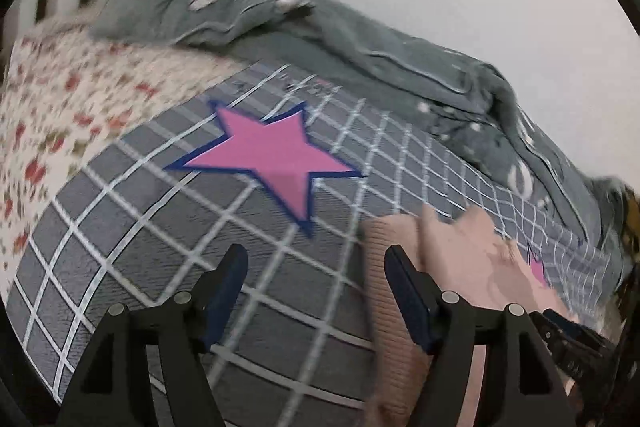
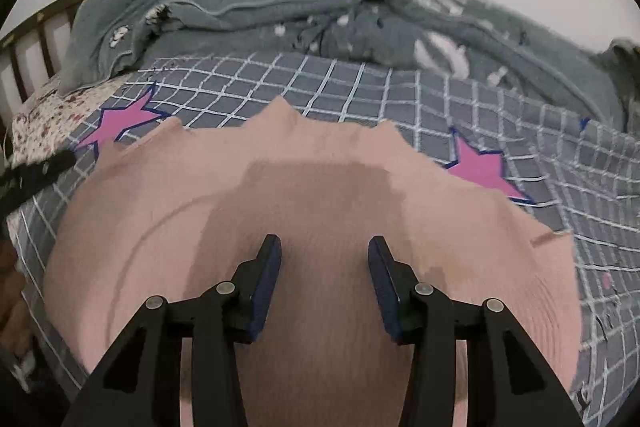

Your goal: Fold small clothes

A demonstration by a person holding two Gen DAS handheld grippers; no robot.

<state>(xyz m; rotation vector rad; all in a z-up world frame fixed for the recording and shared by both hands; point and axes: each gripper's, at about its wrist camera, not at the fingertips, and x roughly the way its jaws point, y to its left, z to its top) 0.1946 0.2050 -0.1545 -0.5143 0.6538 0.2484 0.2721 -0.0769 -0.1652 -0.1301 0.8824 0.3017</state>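
- Right claw (image 2: 324, 259) hangs right over the pink knit garment (image 2: 320, 187), its blue pads parted and nothing pinched between them; cloth shows in the gap, but the pads do not press it.
- Left claw (image 1: 316, 275) stands just beside that garment's left edge, spread wider and equally empty, with only the checked bedspread (image 1: 120, 267) under its gap.
- Pink ribbed cloth lies flat on the bed, near the front edge, between two pink stars printed on the bedspread: one star (image 2: 120, 127) past its far-left corner, another (image 2: 480, 167) off its far-right side.
- A darker rectangular patch shows through the middle of the garment, which reads to me as one layer laid over another, so at least one fold looks done. The far edge is ragged and peaked, not squared up.
- Left to do, by my reckoning: a further fold or two and some smoothing. How compact it is meant to end up, I cannot say.
- Beyond the garment, along the wall, sits a rumpled grey-green fleece blanket (image 2: 280, 19); a floral sheet (image 1: 60, 107) shows far left of the garment.
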